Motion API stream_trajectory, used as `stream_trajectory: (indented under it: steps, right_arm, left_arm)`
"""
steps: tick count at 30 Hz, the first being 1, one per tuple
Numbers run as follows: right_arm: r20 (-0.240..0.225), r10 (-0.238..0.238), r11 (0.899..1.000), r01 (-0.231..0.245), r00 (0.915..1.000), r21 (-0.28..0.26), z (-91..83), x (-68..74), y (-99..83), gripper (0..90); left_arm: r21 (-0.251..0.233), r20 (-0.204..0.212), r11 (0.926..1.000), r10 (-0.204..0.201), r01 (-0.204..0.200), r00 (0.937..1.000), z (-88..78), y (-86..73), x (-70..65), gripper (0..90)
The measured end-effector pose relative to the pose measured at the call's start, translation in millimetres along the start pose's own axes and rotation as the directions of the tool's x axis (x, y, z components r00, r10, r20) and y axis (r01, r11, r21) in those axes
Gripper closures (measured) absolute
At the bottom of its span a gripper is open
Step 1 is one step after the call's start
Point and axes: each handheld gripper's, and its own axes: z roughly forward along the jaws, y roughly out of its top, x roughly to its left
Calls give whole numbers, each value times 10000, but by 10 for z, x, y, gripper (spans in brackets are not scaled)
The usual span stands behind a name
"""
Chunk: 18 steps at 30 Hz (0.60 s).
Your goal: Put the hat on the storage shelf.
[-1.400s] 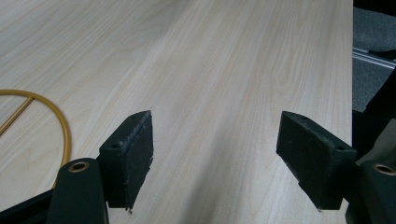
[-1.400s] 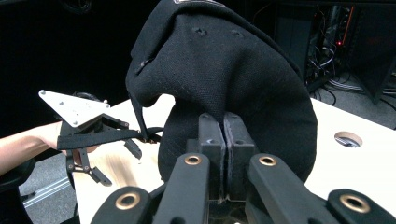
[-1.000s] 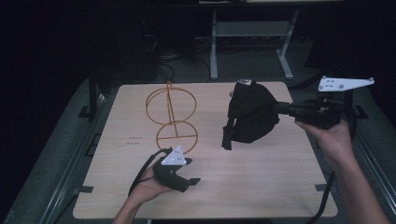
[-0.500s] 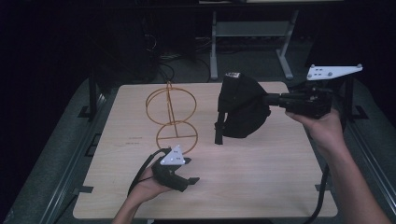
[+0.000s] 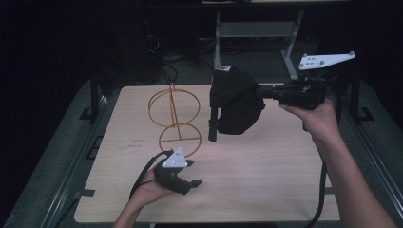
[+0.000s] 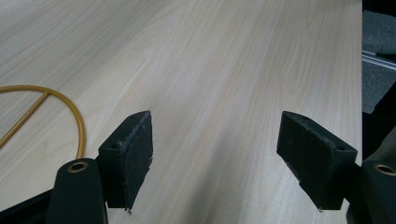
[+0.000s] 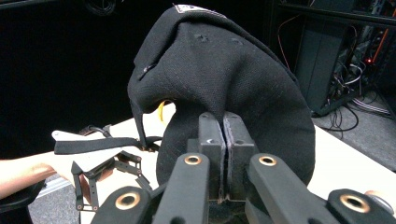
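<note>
A black cap (image 5: pixel 236 103) hangs in the air over the table's far middle, its strap (image 5: pixel 212 128) dangling down. My right gripper (image 5: pixel 263 93) is shut on the cap's edge and points left; in the right gripper view the jaws (image 7: pixel 223 122) pinch the fabric of the cap (image 7: pixel 219 70). A gold wire stand (image 5: pixel 174 115) with two rings is upright just left of the cap. My left gripper (image 5: pixel 192 174) lies near the table's front, open and holding nothing. In the left gripper view its pads (image 6: pixel 135 149) are wide apart over bare wood, beside the stand's base ring (image 6: pixel 70 108).
The pale wooden table (image 5: pixel 266 190) has dark floor on all sides. A grey metal frame (image 5: pixel 218 33) and cables lie behind its far edge. The right forearm (image 5: pixel 347 180) crosses the table's right side.
My right gripper has carried the cap up and to the left, closer to the wire stand. The left gripper has stayed where it was.
</note>
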Motion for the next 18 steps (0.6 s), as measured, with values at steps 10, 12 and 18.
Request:
stream_trajectory:
  steps: [10,12,18]
  right_arm:
    - [-216,-157,9999,158,9996,32,179,4,168,881]
    - [-257,-169,9999,170,9995,30,212,7,200,881]
    - [-402,-259,9997,260,9989,33,326,23,309,881]
  left_arm:
    - [118,20,9999,53,-54,10000,14,-9,18,268]
    - [114,25,9999,33,-33,10000,12,-9,22,268]
    - [174,-4,9998,62,-62,10000,19,-21,22,268]
